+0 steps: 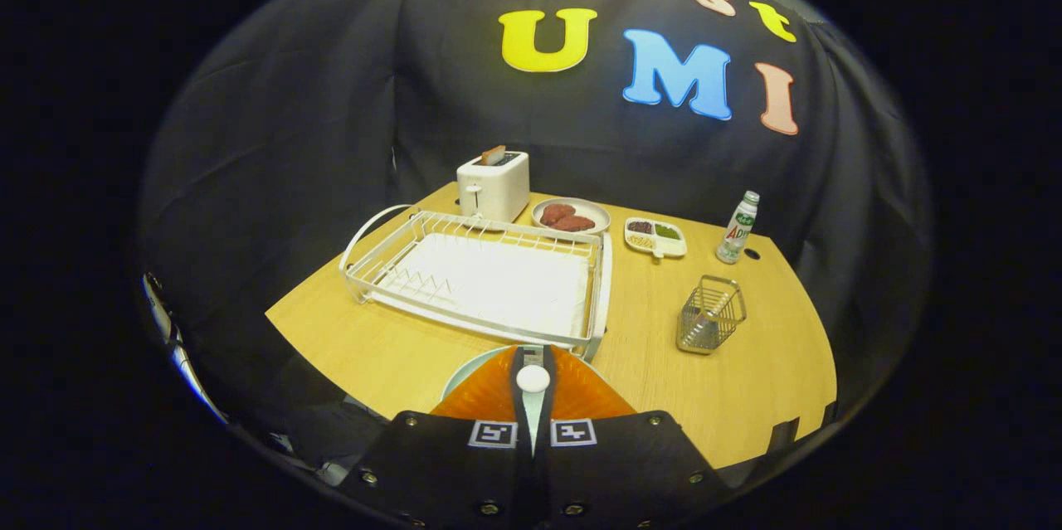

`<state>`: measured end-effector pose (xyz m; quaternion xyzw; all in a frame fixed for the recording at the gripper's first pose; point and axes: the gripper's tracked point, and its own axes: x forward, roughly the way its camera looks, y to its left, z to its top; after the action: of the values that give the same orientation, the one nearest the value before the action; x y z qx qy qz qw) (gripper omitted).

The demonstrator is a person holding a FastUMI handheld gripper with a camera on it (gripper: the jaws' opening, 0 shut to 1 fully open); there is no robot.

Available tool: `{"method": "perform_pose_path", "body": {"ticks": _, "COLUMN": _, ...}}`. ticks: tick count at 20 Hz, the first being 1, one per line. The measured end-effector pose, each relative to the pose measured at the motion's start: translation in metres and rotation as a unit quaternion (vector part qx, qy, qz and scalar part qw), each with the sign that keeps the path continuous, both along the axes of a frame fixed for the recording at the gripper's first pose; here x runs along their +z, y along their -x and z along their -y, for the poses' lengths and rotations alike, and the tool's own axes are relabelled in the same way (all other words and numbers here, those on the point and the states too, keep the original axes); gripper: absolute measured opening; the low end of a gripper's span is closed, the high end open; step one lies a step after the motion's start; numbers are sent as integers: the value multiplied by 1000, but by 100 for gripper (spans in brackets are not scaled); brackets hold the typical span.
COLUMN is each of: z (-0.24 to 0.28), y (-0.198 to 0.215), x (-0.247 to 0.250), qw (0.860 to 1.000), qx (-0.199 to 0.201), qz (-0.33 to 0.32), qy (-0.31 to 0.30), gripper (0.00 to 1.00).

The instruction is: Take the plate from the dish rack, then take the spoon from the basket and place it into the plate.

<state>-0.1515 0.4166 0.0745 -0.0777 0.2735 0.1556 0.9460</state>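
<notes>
Wooden table [398, 356] against black cloth, pale plate [469, 372] clamped between the nearly closed orange fingers [489, 397] of the gripper [533, 381], dish rack [481, 277] just ahead, wire basket [710, 314] set beyond to the right.

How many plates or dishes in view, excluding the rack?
3. A pale plate gripped edge-on between the gripper fingers, just before the dish rack; a round plate of food beside the toaster; a divided dish next to it.

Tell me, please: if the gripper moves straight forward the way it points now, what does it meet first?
The gripper, shut on the plate, would probably bring the plate's edge against the dish rack near wall first. Depth is unclear.
</notes>
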Motion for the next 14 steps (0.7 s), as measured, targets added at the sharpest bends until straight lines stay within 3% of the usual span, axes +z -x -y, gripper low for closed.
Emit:
{"method": "perform_pose_path", "body": {"ticks": 6, "z": -23, "y": 7, "x": -35, "qw": 998, "qx": 32, "qz": -52, "qy": 9, "gripper": 1}}
{"method": "perform_pose_path", "body": {"ticks": 14, "z": 0, "y": -9, "x": -28, "qw": 1000, "qx": 13, "qz": -27, "qy": 7, "gripper": 14}}
